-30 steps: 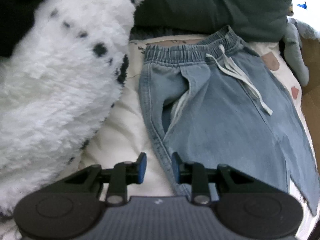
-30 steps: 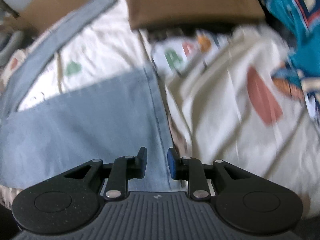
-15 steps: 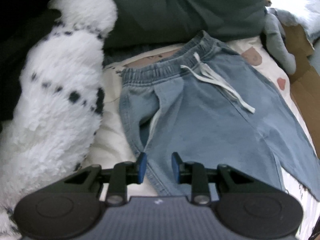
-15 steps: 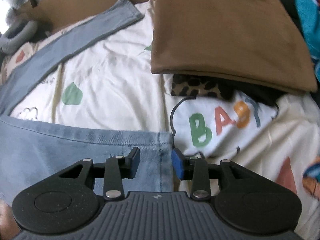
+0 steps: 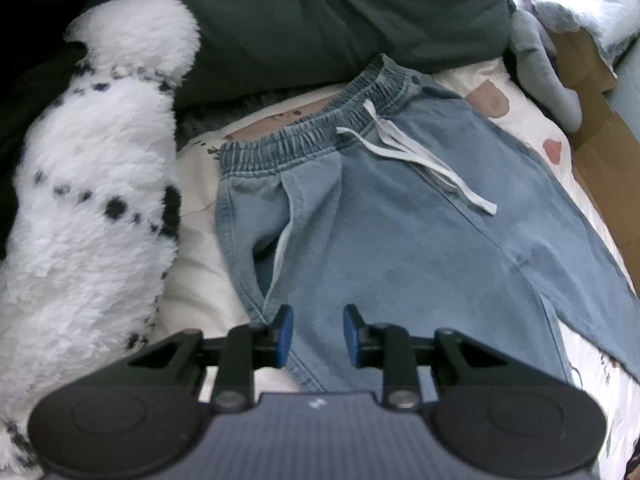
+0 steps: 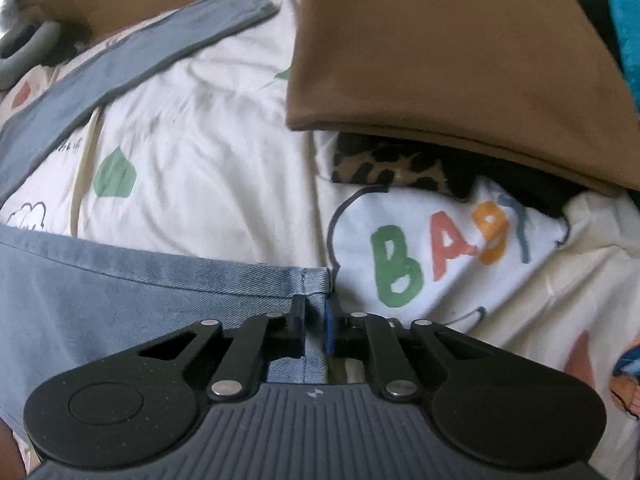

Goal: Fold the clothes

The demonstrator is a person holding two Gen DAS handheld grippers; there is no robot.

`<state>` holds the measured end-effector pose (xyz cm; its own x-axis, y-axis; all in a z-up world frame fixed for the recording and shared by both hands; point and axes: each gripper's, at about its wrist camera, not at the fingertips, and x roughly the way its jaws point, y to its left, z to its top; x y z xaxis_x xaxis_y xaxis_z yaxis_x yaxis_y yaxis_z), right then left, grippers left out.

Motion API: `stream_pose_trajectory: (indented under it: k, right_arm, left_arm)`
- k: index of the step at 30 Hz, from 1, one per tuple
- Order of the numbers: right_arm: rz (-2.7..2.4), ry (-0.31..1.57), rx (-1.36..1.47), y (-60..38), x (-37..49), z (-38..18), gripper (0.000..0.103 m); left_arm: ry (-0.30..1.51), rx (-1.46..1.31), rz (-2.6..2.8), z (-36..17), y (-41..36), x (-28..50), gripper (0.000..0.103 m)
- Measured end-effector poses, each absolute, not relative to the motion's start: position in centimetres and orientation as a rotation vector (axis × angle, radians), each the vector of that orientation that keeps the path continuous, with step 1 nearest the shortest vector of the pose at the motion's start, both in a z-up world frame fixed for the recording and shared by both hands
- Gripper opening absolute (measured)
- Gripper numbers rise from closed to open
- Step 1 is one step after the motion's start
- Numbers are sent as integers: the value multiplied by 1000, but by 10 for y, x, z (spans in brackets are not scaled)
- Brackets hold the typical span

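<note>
A pair of light blue denim trousers (image 5: pixel 400 240) with an elastic waistband and a white drawstring (image 5: pixel 416 160) is laid flat on a cream bedsheet printed with coloured shapes (image 6: pixel 192 152), the waistband at the far end against a dark grey-green cushion (image 5: pixel 320 28). In the left wrist view the left gripper (image 5: pixel 318 340) is held over the near left edge of the trousers, just below the pocket opening; its blue-padded fingers (image 5: pixel 285 336) are set apart and no cloth is seen pinched between them. A fluffy white plush fabric with black spots (image 5: pixel 88 208) is seen to the left of the trousers. In the right wrist view the right gripper (image 6: pixel 314 322) is clamped on the hemmed corner of one trouser leg (image 6: pixel 312 284), the jaws drawn together on the denim. The other leg (image 6: pixel 120 60) is stretched away to the far left. A folded brown cloth (image 6: pixel 460 52) is stacked at the far right over a leopard-print piece (image 6: pixel 384 164), near a white patch lettered "BAB" (image 6: pixel 440 248).
</note>
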<state>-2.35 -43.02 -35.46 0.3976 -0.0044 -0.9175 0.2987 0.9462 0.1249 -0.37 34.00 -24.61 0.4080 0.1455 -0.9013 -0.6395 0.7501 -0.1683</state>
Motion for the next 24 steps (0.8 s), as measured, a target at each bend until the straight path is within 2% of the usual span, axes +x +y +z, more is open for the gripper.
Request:
stream_pose_trajectory:
  k: [11,13,22,24]
  right_arm:
    - [-416,1280,284,-443,-48,-366,0]
    - [-447,1271,366,-462,-62,-367,0]
    - [-420,1190,310,-466,-76,-328,0]
    - [-387,1165,307,-459,-70,-320,4]
  left_arm:
    - [1046,-511,511,-268,347,31,28]
    - [1048,-505,507,-274,350,41,28]
    - [1074,-466,547,-306,373,68,22]
    - [1071,-472,556,-309,382,70,22]
